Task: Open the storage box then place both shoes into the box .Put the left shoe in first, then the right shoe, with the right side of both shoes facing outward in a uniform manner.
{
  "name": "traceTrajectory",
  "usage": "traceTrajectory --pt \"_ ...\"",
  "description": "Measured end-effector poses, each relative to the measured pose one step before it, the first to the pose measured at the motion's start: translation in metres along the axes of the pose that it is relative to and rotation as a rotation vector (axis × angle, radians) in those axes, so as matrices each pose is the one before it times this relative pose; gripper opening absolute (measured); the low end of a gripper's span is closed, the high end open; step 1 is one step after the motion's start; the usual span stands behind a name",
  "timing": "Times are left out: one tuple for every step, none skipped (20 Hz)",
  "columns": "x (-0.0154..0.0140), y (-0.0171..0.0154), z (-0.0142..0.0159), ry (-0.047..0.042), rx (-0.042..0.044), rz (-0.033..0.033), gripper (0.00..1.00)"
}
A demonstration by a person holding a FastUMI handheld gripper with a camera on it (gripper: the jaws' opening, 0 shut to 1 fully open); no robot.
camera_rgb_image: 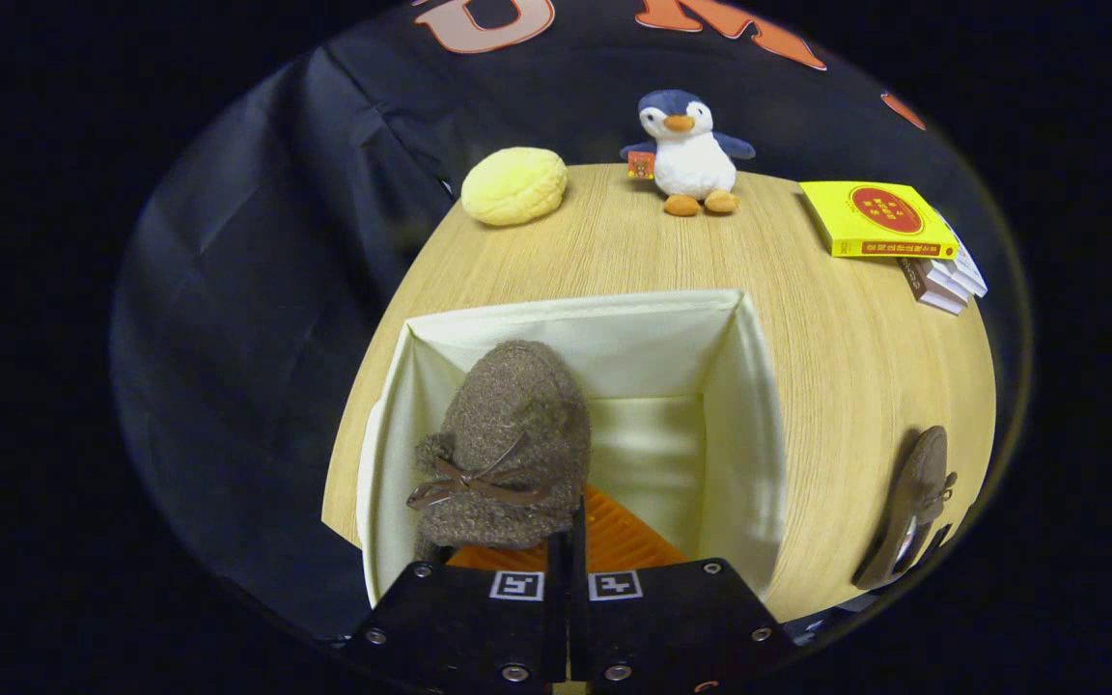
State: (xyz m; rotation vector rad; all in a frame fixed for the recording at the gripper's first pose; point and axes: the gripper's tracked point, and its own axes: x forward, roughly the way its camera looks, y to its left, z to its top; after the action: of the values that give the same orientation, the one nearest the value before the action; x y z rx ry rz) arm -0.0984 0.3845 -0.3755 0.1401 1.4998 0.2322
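A cream fabric storage box point(759, 425) stands open on the wooden table, right under my fingers. My gripper point(570, 526) is shut on the rim of a fuzzy brown shoe point(508, 434) with a thin bow. The shoe hangs toe forward inside the box's left half, close to the left wall. A second brown shoe point(913, 507) lies on its side on the table to the right of the box, near the table's near edge. The box floor under the held shoe is hidden.
Beyond the box, a yellow bun-shaped cushion point(514, 185) and a plush penguin point(686, 154) sit at the table's far edge. A yellow book on a small stack of books point(879, 220) lies at the far right. The table point(614, 251) drops off just left of the box.
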Motion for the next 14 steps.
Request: traceTrajectory --pt "0.00892 0.00194 -0.00479 0.01894 0.00056 -0.01433 0.03" --pt "0.00686 0.00146 -0.00331 0.02028 -0.00273 -0.01259 0.02" --pt "0.00779 0.00101 -0.00295 0.01596 -0.00476 -0.00720 0.03" --pt "0.00561 0.00103 -0.00321 0.02205 0.00071 -0.00437 0.03" --pt "0.00545 0.00317 -0.00485 0.02107 0.00391 -0.00182 0.03" --pt "0.00325 0.00304 -0.00296 0.01801 0.00365 0.00446 0.03" --pt "0.00440 0.00410 -0.00137 0.01588 -0.00047 0.01662 0.05" --pt "0.00015 0.00374 -0.00262 0.01742 -0.00258 0.02243 0.10" --pt "0.00030 0.00064 -0.00494 0.01998 -0.01268 0.01003 0.14" --pt "-0.00194 -0.00076 -0.00287 0.00479 -0.01213 0.01162 0.22" --pt "-0.00550 0.00046 -0.00307 -0.00025 -0.00927 0.01949 0.24" --pt "-0.00659 0.00019 -0.00197 -0.00669 -0.00736 0.02258 0.30" --pt "-0.00884 0.00069 -0.00168 -0.01683 -0.00409 0.02698 0.33" --pt "-0.01203 0.00085 0.00016 -0.02321 -0.00061 0.03805 0.39"
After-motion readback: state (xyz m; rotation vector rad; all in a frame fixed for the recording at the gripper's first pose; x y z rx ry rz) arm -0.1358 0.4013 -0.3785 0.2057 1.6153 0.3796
